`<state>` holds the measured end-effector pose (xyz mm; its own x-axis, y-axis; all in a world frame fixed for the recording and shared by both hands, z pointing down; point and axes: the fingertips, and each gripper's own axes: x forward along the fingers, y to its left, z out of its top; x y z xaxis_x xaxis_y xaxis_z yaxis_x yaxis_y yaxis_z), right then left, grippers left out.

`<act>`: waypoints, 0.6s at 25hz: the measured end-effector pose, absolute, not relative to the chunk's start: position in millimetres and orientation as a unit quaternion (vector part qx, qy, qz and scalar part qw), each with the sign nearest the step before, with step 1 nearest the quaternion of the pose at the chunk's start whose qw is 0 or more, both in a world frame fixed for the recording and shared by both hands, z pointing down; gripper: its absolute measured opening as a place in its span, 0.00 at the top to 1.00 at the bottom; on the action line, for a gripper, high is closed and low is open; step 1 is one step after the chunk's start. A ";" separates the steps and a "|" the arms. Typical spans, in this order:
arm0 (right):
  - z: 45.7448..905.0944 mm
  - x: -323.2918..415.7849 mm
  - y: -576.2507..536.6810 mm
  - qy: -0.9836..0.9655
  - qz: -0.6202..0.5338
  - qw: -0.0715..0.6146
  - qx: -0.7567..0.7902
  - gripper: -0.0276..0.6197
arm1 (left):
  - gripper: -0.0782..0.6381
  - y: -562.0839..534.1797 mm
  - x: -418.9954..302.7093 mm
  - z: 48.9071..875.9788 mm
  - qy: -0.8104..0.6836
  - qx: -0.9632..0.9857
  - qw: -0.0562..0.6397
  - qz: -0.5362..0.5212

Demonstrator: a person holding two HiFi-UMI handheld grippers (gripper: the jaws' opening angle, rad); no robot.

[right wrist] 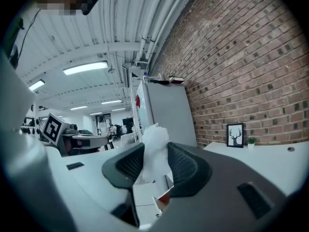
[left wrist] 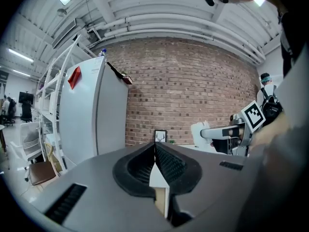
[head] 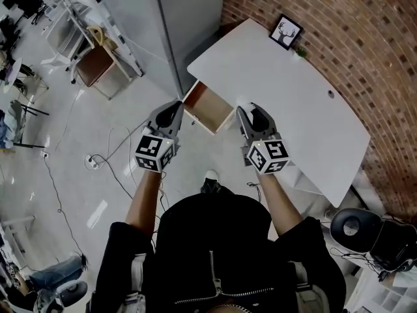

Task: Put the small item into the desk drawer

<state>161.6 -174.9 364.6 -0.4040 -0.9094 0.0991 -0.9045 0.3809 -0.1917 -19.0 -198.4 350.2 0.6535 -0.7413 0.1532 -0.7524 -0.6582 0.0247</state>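
A small crumpled white item [right wrist: 154,151] sits pinched between the pads of my right gripper [right wrist: 155,161]. In the head view that gripper [head: 246,111] hangs just right of the open wooden drawer [head: 208,107] at the near end of the white desk [head: 293,103], with the white item [head: 245,105] showing at its tips. My left gripper [head: 176,106] hovers just left of the drawer. In its own view its jaws [left wrist: 155,149] meet with nothing between them, and a strip of the drawer's edge [left wrist: 161,193] shows below them.
A framed deer picture [head: 285,31] and a small plant [head: 300,51] stand at the desk's far end against the brick wall [head: 365,38]. A tall grey cabinet [head: 189,18] stands left of the desk. Cables [head: 98,162] lie on the floor; a black stool [head: 355,227] is at right.
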 end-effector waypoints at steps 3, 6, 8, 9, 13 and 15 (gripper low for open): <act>360.6 168.3 -199.5 0.834 -0.105 0.011 -0.542 0.73 | 0.86 -218.6 -9.8 346.4 -0.412 0.908 0.044 0.065; 358.9 176.1 -214.6 0.833 -0.104 0.015 -0.542 0.73 | 0.86 -232.6 -5.8 346.9 -0.414 0.907 0.045 0.065; 359.4 181.1 -221.4 0.832 -0.104 0.017 -0.544 0.73 | 0.86 -239.5 -4.5 348.1 -0.415 0.907 0.045 0.065; 360.7 182.8 -223.7 0.831 -0.105 0.017 -0.545 0.73 | 0.86 -241.8 -4.2 349.7 -0.414 0.907 0.045 0.067; 361.5 185.4 -233.0 0.826 -0.102 0.020 -0.553 0.73 | 0.86 -252.2 -5.2 350.7 -0.409 0.909 0.048 0.069; 355.5 184.1 -237.5 0.823 -0.097 0.026 -0.559 0.73 | 0.86 -259.0 -7.4 346.8 -0.403 0.911 0.045 0.068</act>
<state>184.1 -237.5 355.5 -0.3730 -0.9255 0.0664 -0.9156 0.3555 -0.1879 -7.4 -259.0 346.8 0.6655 -0.7289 0.1606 -0.7412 -0.6708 0.0269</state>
